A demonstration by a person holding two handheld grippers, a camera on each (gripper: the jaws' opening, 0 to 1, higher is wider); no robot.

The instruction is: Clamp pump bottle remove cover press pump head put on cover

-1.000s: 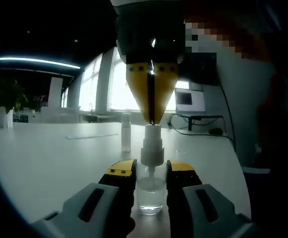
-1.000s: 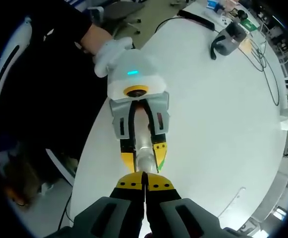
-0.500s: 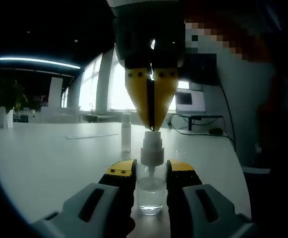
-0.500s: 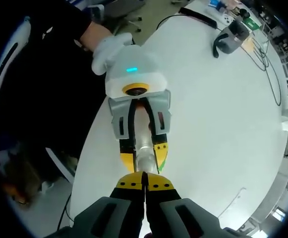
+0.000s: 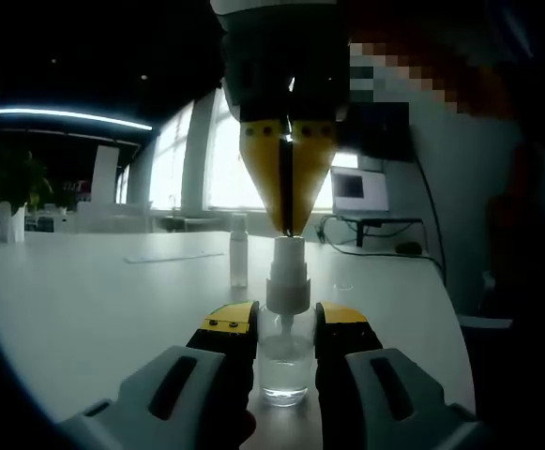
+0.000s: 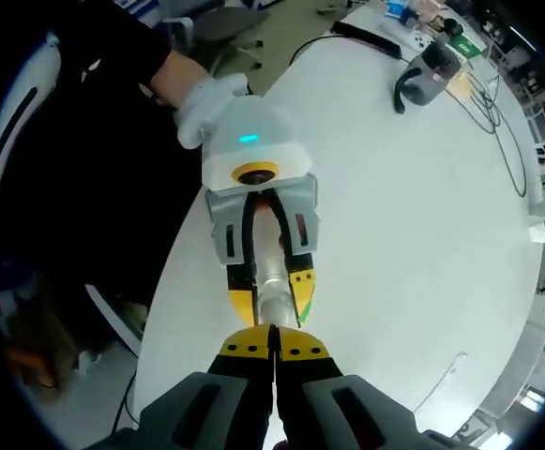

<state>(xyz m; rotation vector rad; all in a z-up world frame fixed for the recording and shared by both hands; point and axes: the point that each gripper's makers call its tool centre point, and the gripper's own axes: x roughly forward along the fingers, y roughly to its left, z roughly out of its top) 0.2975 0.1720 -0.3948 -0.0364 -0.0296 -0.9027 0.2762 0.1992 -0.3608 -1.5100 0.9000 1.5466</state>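
A clear pump bottle (image 5: 284, 367) stands upright on the white table (image 5: 84, 291), with my left gripper (image 5: 286, 319) shut on its body. Its white pump head (image 5: 288, 279) is bare. My right gripper (image 5: 288, 230) comes straight down from above, shut, its yellow tips resting on top of the pump head. A slim clear cover (image 5: 239, 249) stands upright on the table behind the bottle. In the right gripper view, my right gripper (image 6: 273, 349) looks down on the left gripper (image 6: 272, 298), which clamps the bottle (image 6: 270, 281). A gloved hand (image 6: 208, 98) holds it.
The table's curved edge (image 6: 174, 281) runs just left of the bottle, with floor and a person's dark clothing beyond. A grey headset-like object (image 6: 424, 73) and cables (image 6: 502, 112) lie at the far end. A monitor (image 5: 359, 187) stands behind the table.
Half a second ago my right gripper pushed the pump head down a little. Gripper and pump head are now back up where they were a second ago. The left gripper has not moved.
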